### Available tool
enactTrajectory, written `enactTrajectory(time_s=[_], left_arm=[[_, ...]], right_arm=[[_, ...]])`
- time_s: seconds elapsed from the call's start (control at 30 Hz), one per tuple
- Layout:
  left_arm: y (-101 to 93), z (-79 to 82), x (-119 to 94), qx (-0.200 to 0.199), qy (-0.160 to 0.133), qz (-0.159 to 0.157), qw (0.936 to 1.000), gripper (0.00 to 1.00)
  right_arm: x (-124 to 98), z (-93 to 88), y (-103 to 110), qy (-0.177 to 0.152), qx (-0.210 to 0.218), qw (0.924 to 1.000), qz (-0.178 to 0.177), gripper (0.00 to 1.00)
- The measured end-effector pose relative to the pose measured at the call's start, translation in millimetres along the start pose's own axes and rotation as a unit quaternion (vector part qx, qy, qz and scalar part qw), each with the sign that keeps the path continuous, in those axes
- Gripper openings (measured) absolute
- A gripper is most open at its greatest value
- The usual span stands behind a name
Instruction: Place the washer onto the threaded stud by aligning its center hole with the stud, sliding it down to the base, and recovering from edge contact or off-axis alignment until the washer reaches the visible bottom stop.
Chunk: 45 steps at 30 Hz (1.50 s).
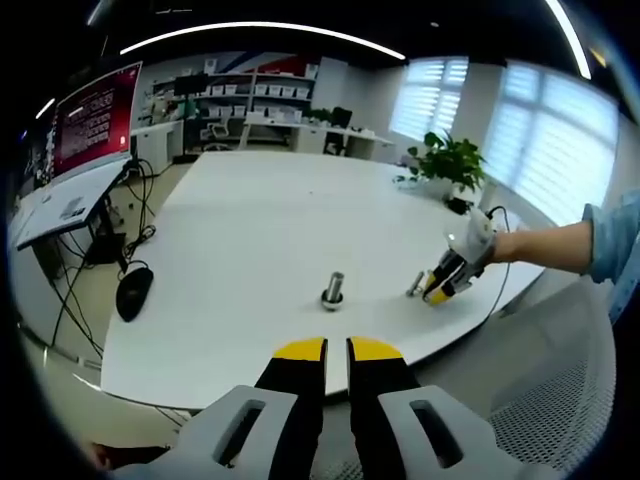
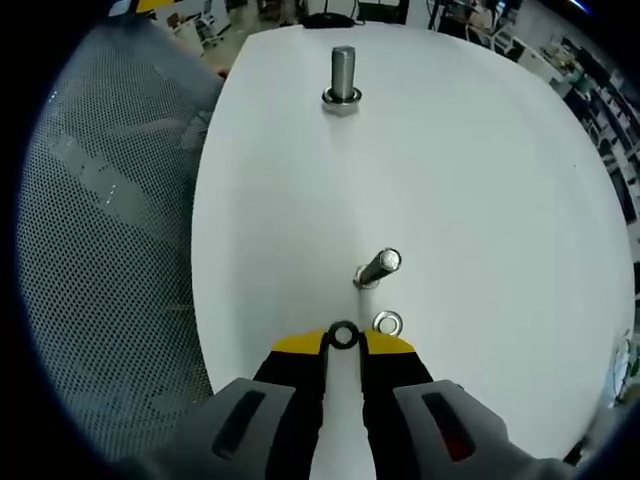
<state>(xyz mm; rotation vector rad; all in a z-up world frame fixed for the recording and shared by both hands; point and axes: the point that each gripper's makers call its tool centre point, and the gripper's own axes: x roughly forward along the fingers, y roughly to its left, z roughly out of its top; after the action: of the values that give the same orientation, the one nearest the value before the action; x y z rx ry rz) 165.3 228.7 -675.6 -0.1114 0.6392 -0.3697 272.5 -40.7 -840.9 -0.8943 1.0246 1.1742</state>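
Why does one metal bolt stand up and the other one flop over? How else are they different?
The far stud stands upright on the table; the near bolt lies tipped on its side. The far stud sits on a wide base, whereas the near bolt shows none. The near bolt lies beside a loose washer; the far stud stands alone. Both are shiny grey metal.

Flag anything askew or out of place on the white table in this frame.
One silver bolt lies tipped on its side near the table edge, while the threaded stud stands upright. A loose steel washer lies beside it. The right gripper pinches another dark washer.
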Motion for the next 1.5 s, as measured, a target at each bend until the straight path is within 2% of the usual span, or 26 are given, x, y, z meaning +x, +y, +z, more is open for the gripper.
enactTrajectory(time_s=[0.23, 0.4, 0.83, 1.5], left_arm=[[-2.5, -1.8, 0.3, 0.004, 0.006, -0.006, 1.0000, 0.05], [-2.0, 0.3, -0.2, 0.002, -0.001, -0.005, 1.0000, 0.05], [-2.0, -0.1, -0.6, 0.003, 0.000, -0.006, 1.0000, 0.05], [-3.3, 0.1, -1.1, 0.005, -0.002, -0.009, 1.0000, 0.05]], right_arm=[[-6.8, -0.1, -3.4, -0.010, 0.024, 0.9996, -0.005, 0.14], [-24.5, 11.2, -8.8, -0.028, 0.033, 0.9989, -0.014, 0.14], [-53.9, 40.1, -17.1, -0.057, 0.019, 0.9977, -0.031, 0.14], [-49.5, 53.2, -19.3, -0.039, -0.007, 0.9988, -0.029, 0.14]])
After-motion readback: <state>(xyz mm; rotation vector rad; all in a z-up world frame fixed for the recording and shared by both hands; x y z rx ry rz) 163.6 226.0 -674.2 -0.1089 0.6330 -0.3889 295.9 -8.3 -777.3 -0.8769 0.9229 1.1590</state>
